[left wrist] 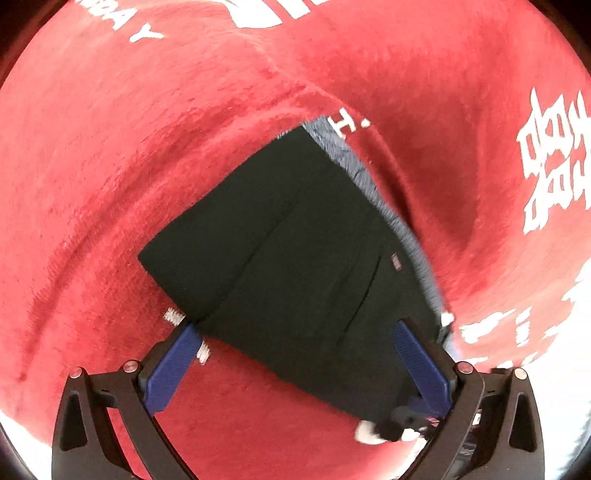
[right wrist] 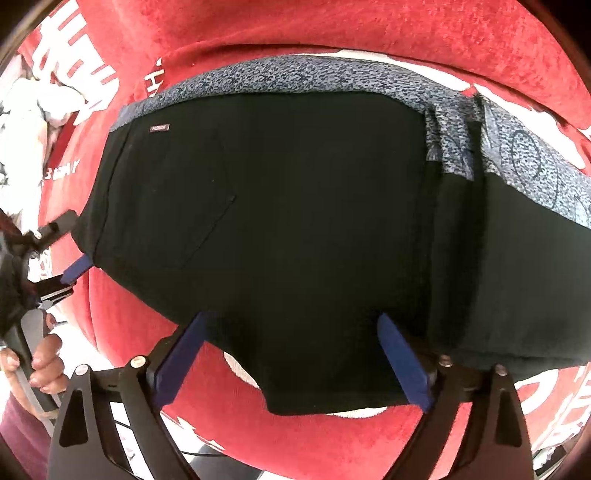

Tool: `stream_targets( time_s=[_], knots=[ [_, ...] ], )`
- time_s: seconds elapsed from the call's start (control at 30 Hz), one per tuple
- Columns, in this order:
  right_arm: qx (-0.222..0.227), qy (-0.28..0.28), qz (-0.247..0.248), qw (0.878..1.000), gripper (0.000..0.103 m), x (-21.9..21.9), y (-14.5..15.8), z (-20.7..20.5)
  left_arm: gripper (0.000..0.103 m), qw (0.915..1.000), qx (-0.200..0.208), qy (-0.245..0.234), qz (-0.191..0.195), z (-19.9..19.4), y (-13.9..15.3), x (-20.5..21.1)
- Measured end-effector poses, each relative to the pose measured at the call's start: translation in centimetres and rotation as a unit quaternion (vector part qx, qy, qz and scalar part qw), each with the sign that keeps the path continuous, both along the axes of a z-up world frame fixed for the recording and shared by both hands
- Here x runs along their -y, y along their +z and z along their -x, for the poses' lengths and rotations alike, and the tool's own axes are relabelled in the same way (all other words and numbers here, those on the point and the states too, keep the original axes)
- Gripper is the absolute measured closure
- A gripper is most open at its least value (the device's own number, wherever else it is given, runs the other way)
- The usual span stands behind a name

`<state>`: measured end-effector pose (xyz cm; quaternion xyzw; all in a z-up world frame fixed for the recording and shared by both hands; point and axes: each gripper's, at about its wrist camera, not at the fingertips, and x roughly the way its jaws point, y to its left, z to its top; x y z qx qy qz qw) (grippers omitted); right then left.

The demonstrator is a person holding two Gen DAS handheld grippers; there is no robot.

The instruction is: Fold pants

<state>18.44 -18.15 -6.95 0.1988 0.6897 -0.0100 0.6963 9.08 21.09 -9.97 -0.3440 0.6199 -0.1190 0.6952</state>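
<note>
Black pants [left wrist: 288,240] [right wrist: 295,203] lie folded flat on a red blanket. A blue-grey speckled lining [left wrist: 369,173] [right wrist: 295,74] shows along their far edge. A small label [right wrist: 159,127] sits above a back pocket. My left gripper [left wrist: 297,326] is open, its blue pads spread wide over one end of the pants. In the right wrist view, my left gripper [right wrist: 72,245] reaches in at the pants' left edge. My right gripper [right wrist: 291,317] is open too and points steeply down over the near edge, with the cloth lying loose between its pads.
The red blanket [left wrist: 147,147] [right wrist: 332,26] with large white lettering covers the whole surface and lies in soft ridges. White crumpled items [right wrist: 33,107] sit at the far left. A person's hand [right wrist: 44,360] with a maroon sleeve [right wrist: 18,435] holds the left gripper's handle.
</note>
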Motion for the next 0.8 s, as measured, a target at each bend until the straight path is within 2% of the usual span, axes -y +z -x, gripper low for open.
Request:
stream_targets(
  time_s=[0.1, 0.27, 0.43, 0.47, 0.57, 0.63, 0.73, 0.8],
  knots=[
    [0.000, 0.005, 0.002, 1.000, 0.006, -0.3, -0.1, -0.2, 0.000, 0.9990, -0.011, 0.009, 0.043, 0.8, -0.4, -0.5],
    [-0.002, 0.008, 0.004, 1.000, 0.005, -1.0, -0.4, -0.5, 0.000, 0.9993, -0.001, 0.015, 0.034, 0.4, -0.3, 0.6],
    [-0.002, 0.011, 0.006, 1.000, 0.004, -1.5, -0.7, -0.7, 0.000, 0.9997, -0.009, 0.023, 0.009, -0.2, 0.3, 1.6],
    [-0.003, 0.010, 0.006, 1.000, 0.004, -1.6, -0.7, -0.6, 0.000, 0.9996, -0.006, 0.024, 0.012, -0.3, 0.6, 1.8],
    [-0.002, 0.009, 0.001, 1.000, 0.004, -1.6, -0.8, -0.6, 0.000, 0.9983, 0.036, 0.018, 0.041, -0.5, 2.8, 2.7],
    [0.001, 0.010, 0.000, 1.000, 0.004, -1.6, -0.9, -0.6, 0.000, 0.9985, 0.047, 0.001, 0.029, -1.0, 3.1, 3.9],
    [0.002, 0.015, 0.002, 1.000, 0.002, -1.8, -1.1, -0.7, 0.000, 0.9997, 0.006, -0.014, -0.022, -1.9, 1.0, 5.3],
    [-0.003, 0.017, 0.004, 1.000, 0.002, -1.9, -0.9, -0.9, 0.015, 0.9976, -0.003, -0.009, -0.069, -2.1, 0.7, 5.8]
  ],
)
